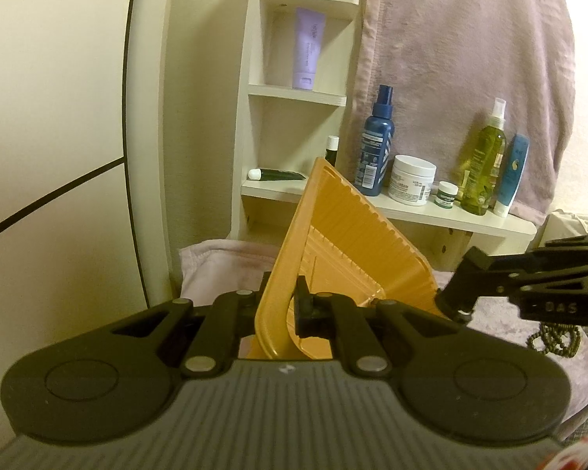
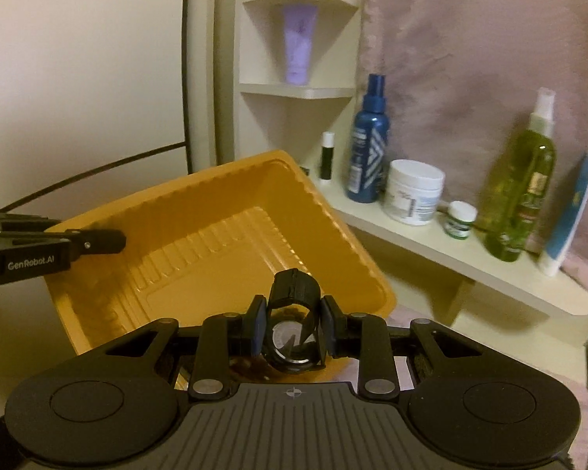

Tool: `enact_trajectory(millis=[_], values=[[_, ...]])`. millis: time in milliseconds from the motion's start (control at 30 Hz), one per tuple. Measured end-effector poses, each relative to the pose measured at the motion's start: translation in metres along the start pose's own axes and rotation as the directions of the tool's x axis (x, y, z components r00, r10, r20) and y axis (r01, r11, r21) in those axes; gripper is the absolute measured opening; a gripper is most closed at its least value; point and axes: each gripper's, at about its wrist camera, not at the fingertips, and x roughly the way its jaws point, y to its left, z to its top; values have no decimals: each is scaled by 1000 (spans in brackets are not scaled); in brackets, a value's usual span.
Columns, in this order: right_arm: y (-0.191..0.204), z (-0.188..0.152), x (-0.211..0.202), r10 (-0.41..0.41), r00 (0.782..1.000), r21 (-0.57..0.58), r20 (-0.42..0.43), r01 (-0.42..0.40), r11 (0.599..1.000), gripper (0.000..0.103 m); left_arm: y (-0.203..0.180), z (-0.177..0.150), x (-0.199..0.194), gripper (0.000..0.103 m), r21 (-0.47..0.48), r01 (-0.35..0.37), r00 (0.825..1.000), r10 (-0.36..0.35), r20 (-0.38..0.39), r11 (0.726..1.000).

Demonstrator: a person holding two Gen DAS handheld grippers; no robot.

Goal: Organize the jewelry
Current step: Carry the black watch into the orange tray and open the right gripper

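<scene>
My left gripper (image 1: pixel 280 305) is shut on the rim of an orange plastic tray (image 1: pixel 345 243) and holds it lifted and tilted on edge. In the right wrist view the same orange tray (image 2: pixel 215 243) shows its ribbed, bare inside, with the left gripper (image 2: pixel 109 241) clamped on its left rim. My right gripper (image 2: pixel 292 327) is shut on a black wristwatch (image 2: pixel 292 313), its round face between the pads and its strap looped above, just over the tray's near rim. The right gripper (image 1: pixel 456 297) enters the left wrist view from the right. A dark beaded necklace (image 1: pixel 554 338) lies on the pink cloth below it.
A white shelf (image 2: pixel 470 258) behind the tray carries a blue spray bottle (image 2: pixel 368 145), a white jar (image 2: pixel 413 192), a small jar (image 2: pixel 460 219), a green spray bottle (image 2: pixel 523 192) and a blue tube (image 2: pixel 570 215). A pink blanket (image 1: pixel 470 78) hangs behind. A purple tube (image 1: pixel 307 49) stands in the corner shelves.
</scene>
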Motion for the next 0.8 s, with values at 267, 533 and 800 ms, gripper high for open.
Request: enact_trajectory(millis=[267, 533, 800], values=[[-1, 4, 21, 4, 1000, 41, -31, -2, 999, 30, 1, 0, 0, 7, -3, 1, 1000, -1, 0, 1000], [-7, 7, 39, 28, 998, 82, -57, -23, 996, 30, 2, 0, 0, 7, -8, 1, 1000, -1, 1, 1000], [-11, 0, 47, 93, 994, 135, -59, -85, 987, 50, 3, 0, 2, 7, -15, 1, 1000, -1, -2, 1000]])
